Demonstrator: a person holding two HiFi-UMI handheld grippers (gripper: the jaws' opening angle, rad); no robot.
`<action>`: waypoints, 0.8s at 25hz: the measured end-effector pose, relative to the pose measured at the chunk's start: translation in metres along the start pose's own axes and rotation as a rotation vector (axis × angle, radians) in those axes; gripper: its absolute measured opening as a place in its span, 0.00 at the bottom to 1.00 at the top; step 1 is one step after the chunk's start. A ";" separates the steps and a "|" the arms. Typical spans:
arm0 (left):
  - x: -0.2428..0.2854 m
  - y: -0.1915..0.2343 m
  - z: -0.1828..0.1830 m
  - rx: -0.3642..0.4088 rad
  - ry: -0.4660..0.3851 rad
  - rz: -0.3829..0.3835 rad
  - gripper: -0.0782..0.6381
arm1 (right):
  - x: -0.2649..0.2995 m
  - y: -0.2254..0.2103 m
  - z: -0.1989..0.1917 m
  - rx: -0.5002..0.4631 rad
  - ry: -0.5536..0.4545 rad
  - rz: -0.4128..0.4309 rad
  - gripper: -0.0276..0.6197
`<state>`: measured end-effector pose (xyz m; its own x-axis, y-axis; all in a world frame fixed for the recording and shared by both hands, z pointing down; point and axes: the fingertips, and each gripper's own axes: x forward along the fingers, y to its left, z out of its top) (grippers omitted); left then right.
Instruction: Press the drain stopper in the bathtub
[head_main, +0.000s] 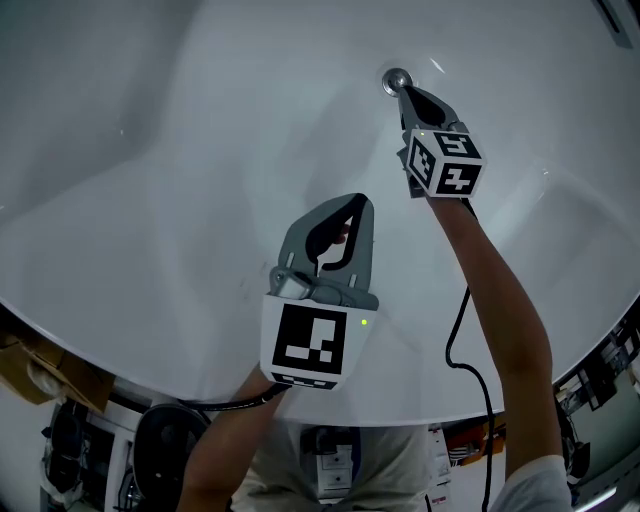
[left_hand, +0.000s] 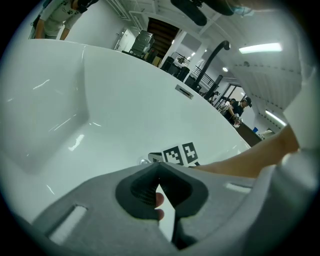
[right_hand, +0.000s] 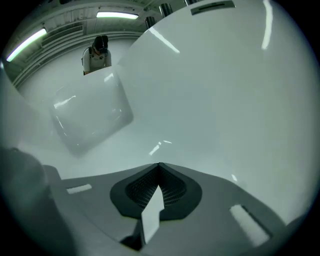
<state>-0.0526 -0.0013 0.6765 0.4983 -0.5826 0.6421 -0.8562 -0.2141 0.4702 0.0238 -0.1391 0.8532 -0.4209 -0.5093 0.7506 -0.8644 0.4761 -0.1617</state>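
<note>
The right gripper reaches to the far side of the white bathtub. Its jaws are closed tip to tip with nothing between them. In the right gripper view the dark ribbed pads meet at a point over bare white tub wall. From the head view the closed tip lies at the near right edge of the drain stopper, touching it or just beside it. Whether it bears down on the stopper I cannot tell.

The left gripper hangs nearer, over the middle of the tub and well apart from the stopper. Its jaws are also together and empty. In the left gripper view the tips meet, and below them the person's fingers show through the opening.

The drain stopper is a small round chrome disc set in the tub's far floor. In the left gripper view it is a bright speck just left of the right gripper's marker cube. The person's right forearm runs in from the right.
</note>
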 end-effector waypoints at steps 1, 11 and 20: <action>0.001 -0.003 -0.002 0.001 0.006 -0.005 0.11 | 0.006 -0.003 -0.006 0.007 0.016 -0.002 0.04; 0.022 0.004 -0.001 0.020 0.054 -0.018 0.11 | 0.050 -0.042 -0.042 0.067 0.113 -0.085 0.04; 0.052 0.016 -0.008 0.028 0.094 -0.020 0.11 | 0.080 -0.056 -0.064 0.088 0.189 -0.099 0.04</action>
<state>-0.0396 -0.0286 0.7220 0.5248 -0.5019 0.6875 -0.8488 -0.2479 0.4670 0.0562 -0.1601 0.9634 -0.2812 -0.4033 0.8708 -0.9230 0.3619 -0.1305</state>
